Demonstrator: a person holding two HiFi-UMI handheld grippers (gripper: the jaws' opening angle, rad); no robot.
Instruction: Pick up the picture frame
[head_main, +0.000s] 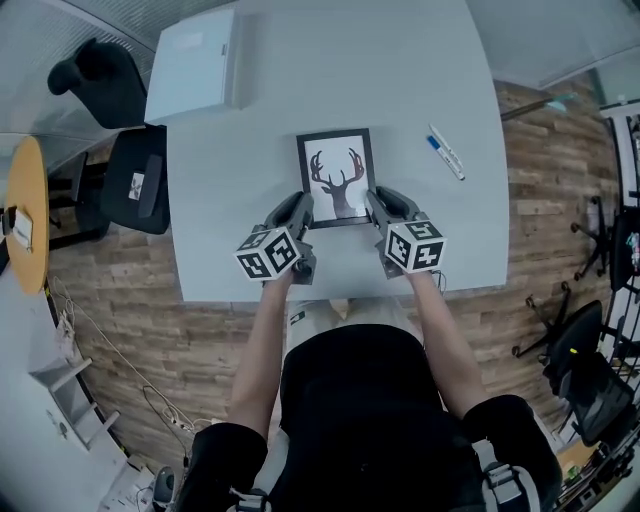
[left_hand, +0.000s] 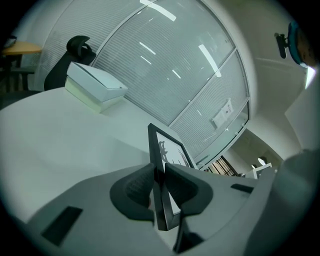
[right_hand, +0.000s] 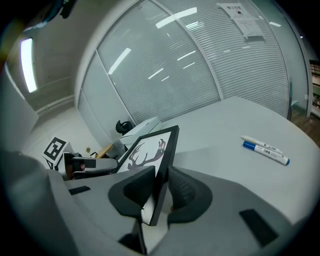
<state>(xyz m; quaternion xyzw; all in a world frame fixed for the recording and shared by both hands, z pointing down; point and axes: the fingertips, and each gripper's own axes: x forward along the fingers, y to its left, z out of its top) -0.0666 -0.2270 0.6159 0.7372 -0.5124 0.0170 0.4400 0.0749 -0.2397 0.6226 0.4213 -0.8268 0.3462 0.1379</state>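
Two grippers are gripping a black picture frame (head_main: 337, 177) at its near corners, over the near part of a grey table (head_main: 400, 80).

The left gripper (head_main: 298, 206) is pinching the frame's lower left corner, its jaws narrowed onto the thin black edge, with the ribbed pads (left_hand: 137, 187) pressing on both faces. The right gripper (head_main: 378, 203) is clamping the lower right corner in the same way, jaws narrow and the frame edge standing between them. The frame is showing a dark antlered deer print on white. In the right gripper view it is tilting up, its far edge clear of the tabletop. A white box (head_main: 195, 65) is sitting at the table's far left corner. A blue-capped marker (head_main: 446, 152) is lying to the frame's right, well apart from it. A black office chair (head_main: 140, 180) is standing just beside the table's left edge.
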